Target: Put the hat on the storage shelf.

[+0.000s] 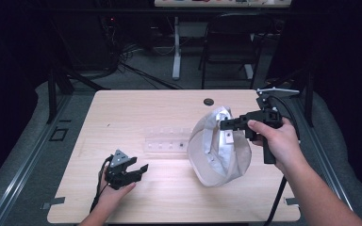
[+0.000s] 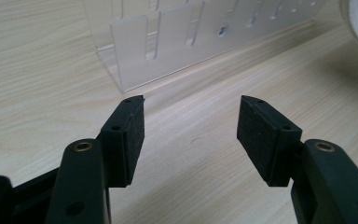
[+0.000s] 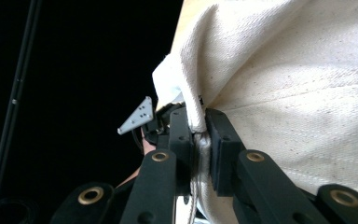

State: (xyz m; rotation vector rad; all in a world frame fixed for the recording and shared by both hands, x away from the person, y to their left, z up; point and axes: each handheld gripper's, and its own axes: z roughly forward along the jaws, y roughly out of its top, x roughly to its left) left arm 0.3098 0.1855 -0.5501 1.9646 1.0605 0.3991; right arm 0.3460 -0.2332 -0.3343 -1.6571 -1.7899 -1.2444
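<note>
A cream cloth cap [image 1: 219,150] hangs above the right half of the table, held by its rim. My right gripper [image 1: 224,124] is shut on that rim; in the right gripper view its jaws pinch a fold of the cap [image 3: 279,79] between the right gripper [image 3: 199,144] pads. My left gripper [image 1: 139,170] rests low near the front left of the table, open, with nothing between its pads [image 2: 133,140]. A clear acrylic rack [image 1: 166,141] with slots lies at the table's middle, just beyond the left gripper [image 2: 191,135] in its own view, as the rack [image 2: 177,37].
The light wooden table [image 1: 136,108] has a small dark grommet hole [image 1: 209,101] near its back edge. Behind the table stand a chair and a desk leg [image 1: 176,47] on a dark floor with cables. Metal rails run along both table sides.
</note>
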